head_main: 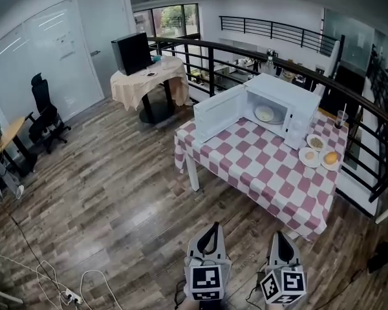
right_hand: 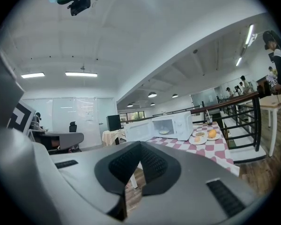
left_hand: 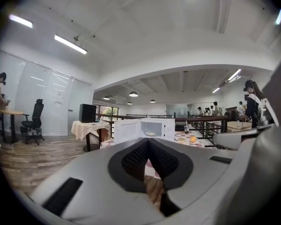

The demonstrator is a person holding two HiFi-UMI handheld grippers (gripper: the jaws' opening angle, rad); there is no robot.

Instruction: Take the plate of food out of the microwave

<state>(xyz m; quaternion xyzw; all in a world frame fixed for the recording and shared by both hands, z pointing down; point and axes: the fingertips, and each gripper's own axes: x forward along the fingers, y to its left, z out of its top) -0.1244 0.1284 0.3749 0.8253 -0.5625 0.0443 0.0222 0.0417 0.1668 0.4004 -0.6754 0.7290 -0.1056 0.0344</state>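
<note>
A white microwave [head_main: 281,105] stands on a table with a red-and-white checked cloth [head_main: 258,173], its door [head_main: 218,112] swung open to the left. Inside lies a white plate of food [head_main: 264,113]. The microwave [left_hand: 152,128] and plate [left_hand: 150,134] show small and far off in the left gripper view, and the microwave [right_hand: 171,125] with its plate [right_hand: 164,131] likewise in the right gripper view. My left gripper [head_main: 211,228] and right gripper [head_main: 279,236] hover over the floor well short of the table. Both are shut and hold nothing.
Three small plates of food [head_main: 317,152] and a cup [head_main: 341,117] sit right of the microwave. A black railing [head_main: 368,141] runs behind the table. A round table with a black box [head_main: 149,76], an office chair [head_main: 45,115] and floor cables [head_main: 52,283] lie to the left.
</note>
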